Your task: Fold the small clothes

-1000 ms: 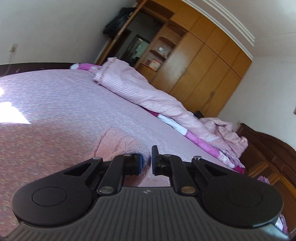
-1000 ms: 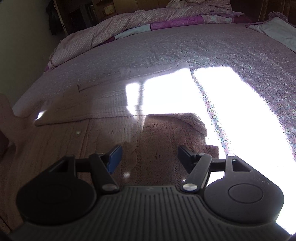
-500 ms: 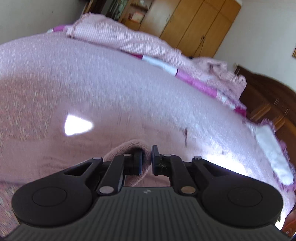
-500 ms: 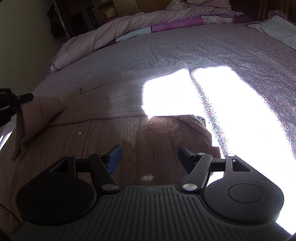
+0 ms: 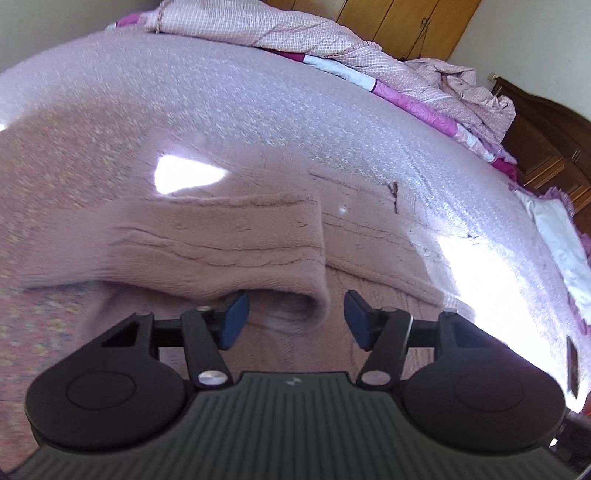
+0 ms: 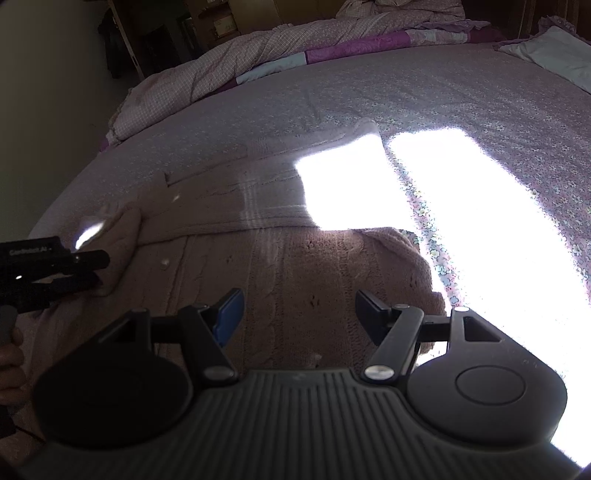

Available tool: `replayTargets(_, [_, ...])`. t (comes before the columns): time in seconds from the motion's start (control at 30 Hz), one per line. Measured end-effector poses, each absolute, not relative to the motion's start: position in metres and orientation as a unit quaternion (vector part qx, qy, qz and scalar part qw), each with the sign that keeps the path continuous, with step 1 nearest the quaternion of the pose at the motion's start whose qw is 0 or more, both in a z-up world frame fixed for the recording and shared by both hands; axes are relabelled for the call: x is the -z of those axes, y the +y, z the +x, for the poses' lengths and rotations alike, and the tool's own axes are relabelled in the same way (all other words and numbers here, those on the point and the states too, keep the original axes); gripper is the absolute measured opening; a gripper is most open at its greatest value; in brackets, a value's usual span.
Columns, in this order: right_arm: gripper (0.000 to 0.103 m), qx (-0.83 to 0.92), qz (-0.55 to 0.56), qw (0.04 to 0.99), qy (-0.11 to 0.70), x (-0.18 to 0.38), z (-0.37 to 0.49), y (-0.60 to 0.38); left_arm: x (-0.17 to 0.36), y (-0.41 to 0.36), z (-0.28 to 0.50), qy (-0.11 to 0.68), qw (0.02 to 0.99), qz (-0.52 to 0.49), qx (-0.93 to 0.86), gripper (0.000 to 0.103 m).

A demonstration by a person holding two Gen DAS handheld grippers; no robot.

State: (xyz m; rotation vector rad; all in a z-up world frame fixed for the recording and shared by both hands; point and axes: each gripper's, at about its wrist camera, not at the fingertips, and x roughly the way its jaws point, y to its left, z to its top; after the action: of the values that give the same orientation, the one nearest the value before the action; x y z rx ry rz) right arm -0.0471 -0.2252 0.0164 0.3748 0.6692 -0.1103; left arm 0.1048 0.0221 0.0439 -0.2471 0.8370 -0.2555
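A pink knitted sweater [image 5: 369,266] lies spread on the bed. One sleeve [image 5: 221,243] lies folded across its body, the cuff end just in front of my left gripper [image 5: 295,317], which is open and empty, fingers either side of the cuff. In the right wrist view the sweater [image 6: 288,266] lies flat, partly in bright sunlight. My right gripper [image 6: 297,314] is open and empty just above the sweater's lower part. The left gripper [image 6: 74,266] shows at the left edge beside the folded sleeve [image 6: 122,236].
The bed has a lilac flowered sheet [image 6: 480,110]. A rumpled pink quilt [image 5: 295,40] lies along its far side. A white pillow [image 5: 561,236] lies at the right. A wooden wardrobe [image 5: 406,22] and dark headboard [image 5: 546,133] stand behind.
My left gripper carried the sleeve across the sweater, lowered it and opened, letting the sleeve go. The right gripper stayed open in nearly the same place.
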Motion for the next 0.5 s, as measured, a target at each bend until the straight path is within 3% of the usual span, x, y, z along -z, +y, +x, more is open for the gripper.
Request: replayTargets(0.5, [0.069, -0.066, 0.108, 0.941, 0.313, -0.062, -0.017, -0.145, -0.056, 0.124, 0.066, 0.454, 0.886, -0.092, -0.002, 0.068])
